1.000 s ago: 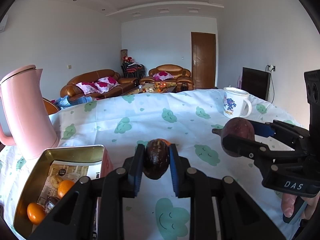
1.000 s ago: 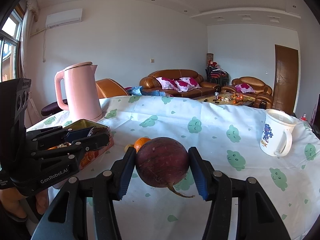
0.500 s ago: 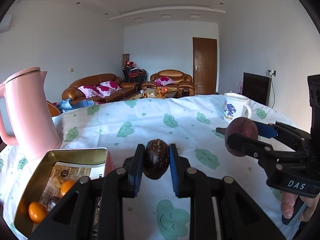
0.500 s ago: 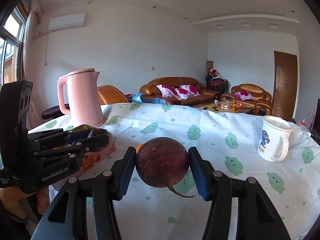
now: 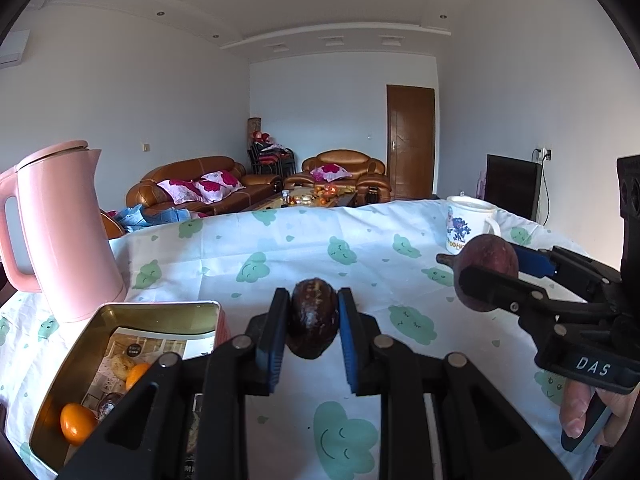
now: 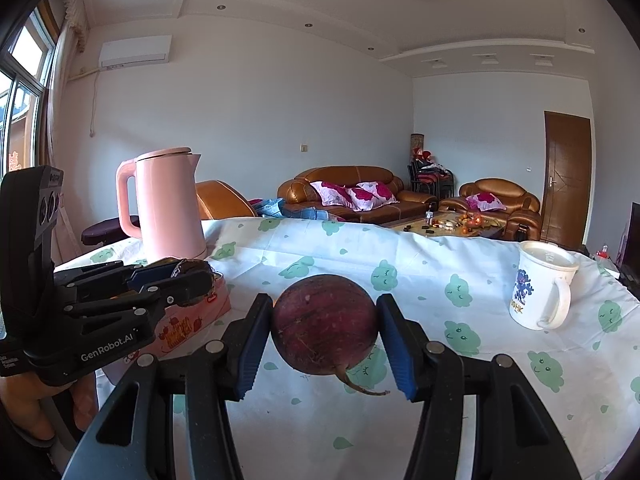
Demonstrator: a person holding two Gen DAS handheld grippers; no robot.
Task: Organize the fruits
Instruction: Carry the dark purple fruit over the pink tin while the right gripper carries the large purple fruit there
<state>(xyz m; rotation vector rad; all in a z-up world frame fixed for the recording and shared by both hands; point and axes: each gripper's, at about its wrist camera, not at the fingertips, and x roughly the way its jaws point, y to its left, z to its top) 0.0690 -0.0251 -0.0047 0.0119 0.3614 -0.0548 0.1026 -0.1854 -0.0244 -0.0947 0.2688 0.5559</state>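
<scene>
Two grippers: both loaded, above the desk (image 6: 440, 280).
Left gripper (image 5: 312, 330): jaws pinching small dark fruit (image 5: 312, 326).
Right gripper (image 6: 325, 330): jaws pinching round purple fruit (image 6: 325, 324).
Tin (image 5: 72, 364): oranges (image 5: 78, 422) inside.

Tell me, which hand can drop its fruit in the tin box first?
Probably the left. The left gripper holds a small dark fruit right beside the open tin, while the right gripper grips the round purple fruit farther away.
</scene>
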